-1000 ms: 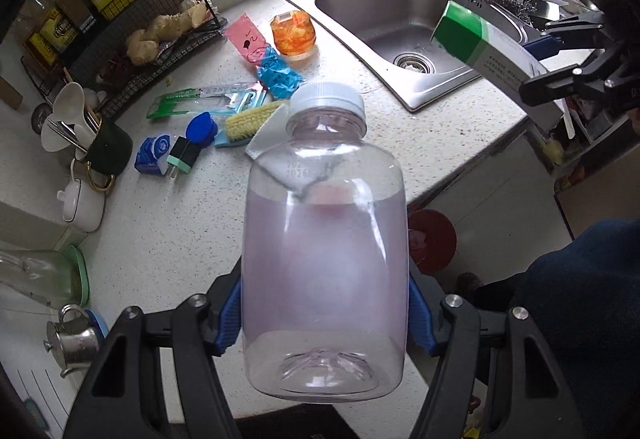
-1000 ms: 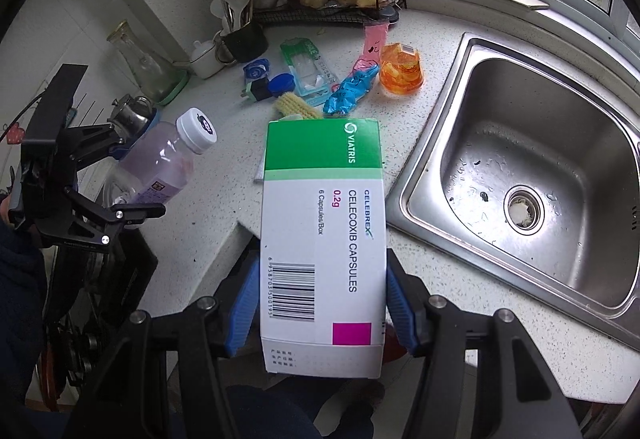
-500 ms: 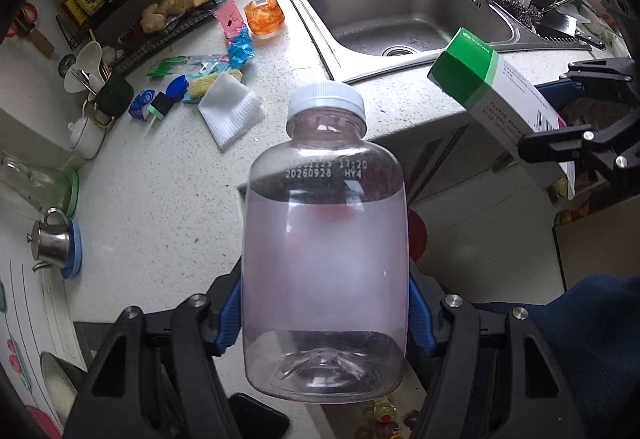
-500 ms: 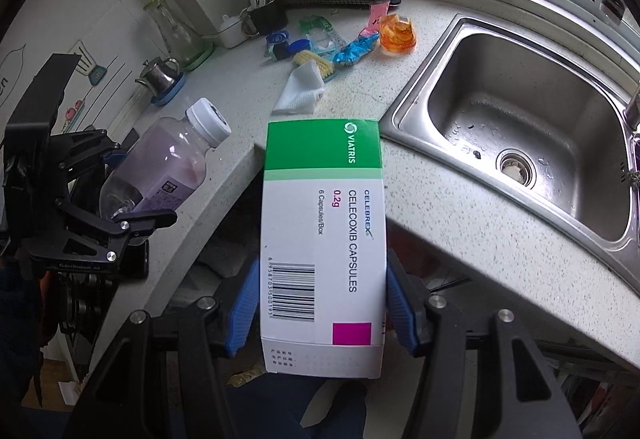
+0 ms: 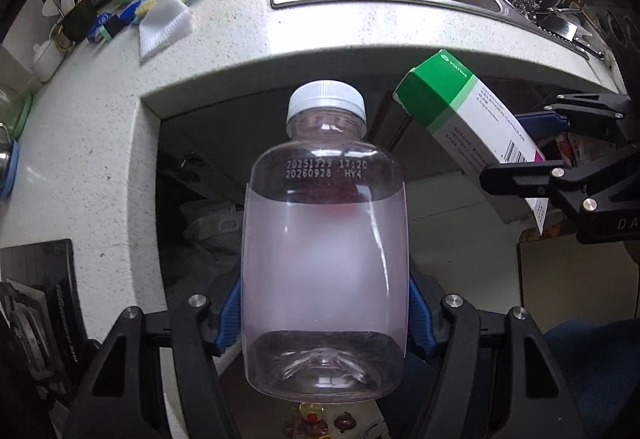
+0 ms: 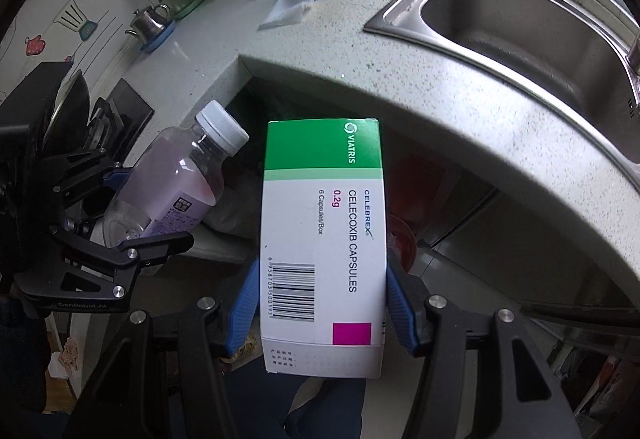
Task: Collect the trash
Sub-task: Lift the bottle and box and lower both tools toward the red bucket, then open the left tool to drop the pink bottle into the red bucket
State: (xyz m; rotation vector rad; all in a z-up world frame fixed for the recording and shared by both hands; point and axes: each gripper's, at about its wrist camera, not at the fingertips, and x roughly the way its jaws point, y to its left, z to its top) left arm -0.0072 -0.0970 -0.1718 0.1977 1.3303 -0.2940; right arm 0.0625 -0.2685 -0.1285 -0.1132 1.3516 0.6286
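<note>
My left tongs (image 5: 325, 315) clamp the bottle (image 5: 324, 239); right tongs (image 6: 322, 309) clamp the medicine box (image 6: 323, 239). Bottle hides the floor below.

The clear bottle (image 5: 324, 259) carries two lines of dot-printed code on its shoulder, just below the white cap at its 12 o'clock end: "20251229 17:20" and under it "20260928 HY4". The medicine box (image 6: 323, 239) reads "VIATRIS" in white on its green band at the 12 o'clock end, then on the white panel "CELEBREX", "CELECOXIB CAPSULES", "0.2g" and "6 Capsules/Box", with a barcode toward 7 o'clock whose digits are too small to read surely. The left hand-held gripper (image 6: 132, 217) bears "GenRobot.AI" on its black body.
</note>
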